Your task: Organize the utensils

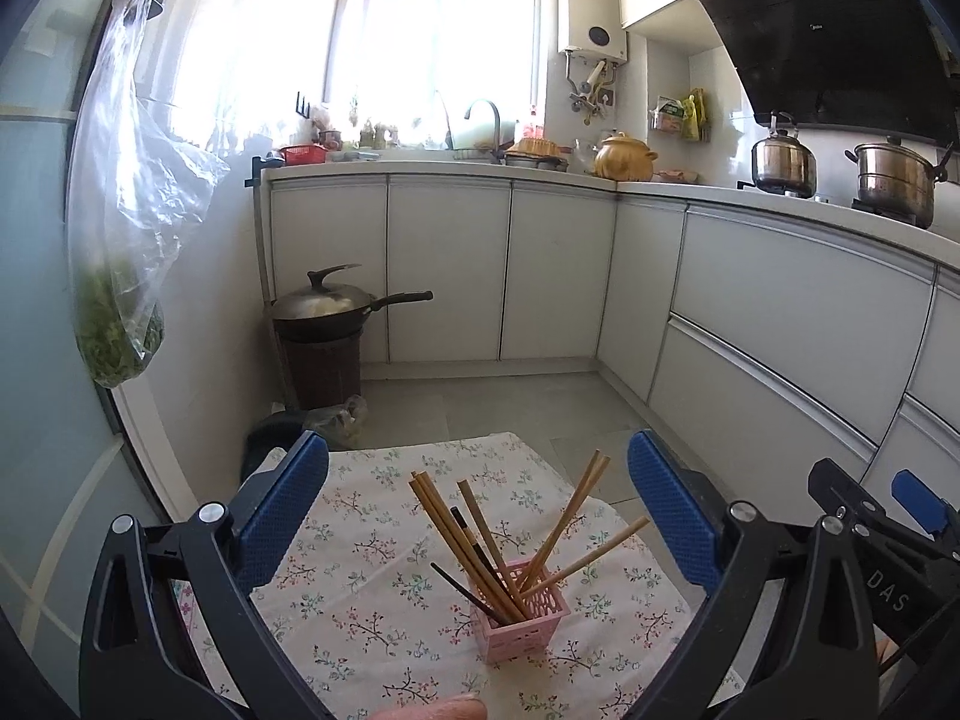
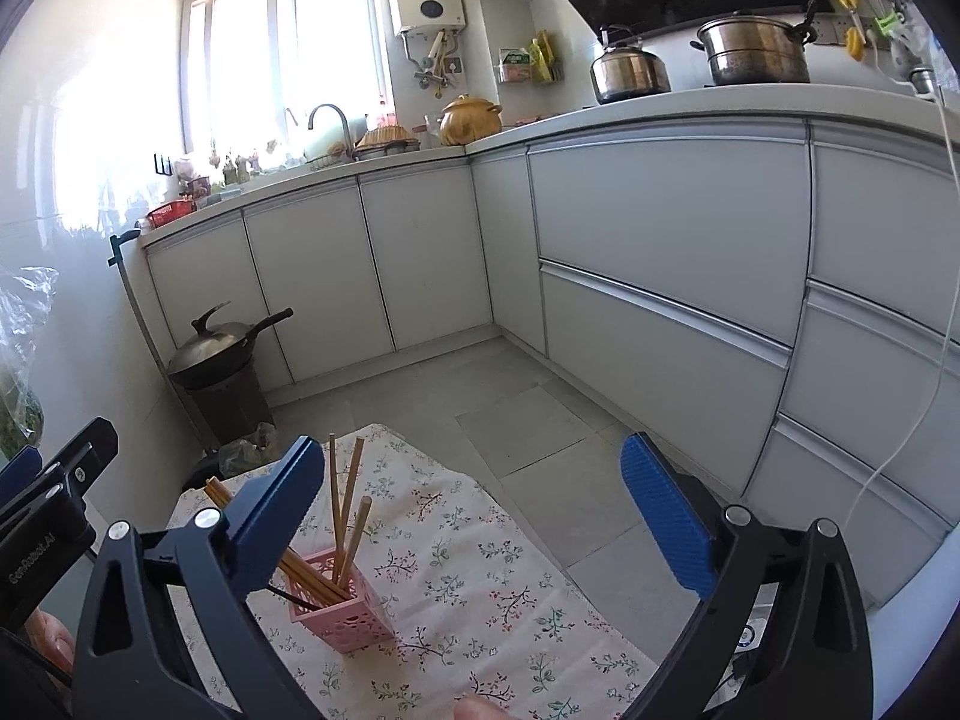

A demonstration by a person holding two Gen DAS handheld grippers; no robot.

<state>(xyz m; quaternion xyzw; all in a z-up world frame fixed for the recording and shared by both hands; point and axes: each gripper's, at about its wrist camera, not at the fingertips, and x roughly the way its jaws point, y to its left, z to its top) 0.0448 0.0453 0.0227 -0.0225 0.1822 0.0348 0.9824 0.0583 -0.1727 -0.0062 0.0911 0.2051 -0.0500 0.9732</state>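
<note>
Wooden chopsticks (image 1: 480,546) splay from pink holder (image 1: 528,618).

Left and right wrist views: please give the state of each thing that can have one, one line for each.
Left gripper: fingers open, holding nothing.
Right gripper: fingers open, holding nothing.
Pink perforated plastic holder: upright on the floral cloth.
Wooden and dark chopsticks: standing in the holder, leaning outward.
Dark wok on the brown bin: lid on, tilted.

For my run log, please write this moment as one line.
left tongs: open, empty | right tongs: open, empty | chopsticks: in pink basket | basket: on floral cloth
</note>
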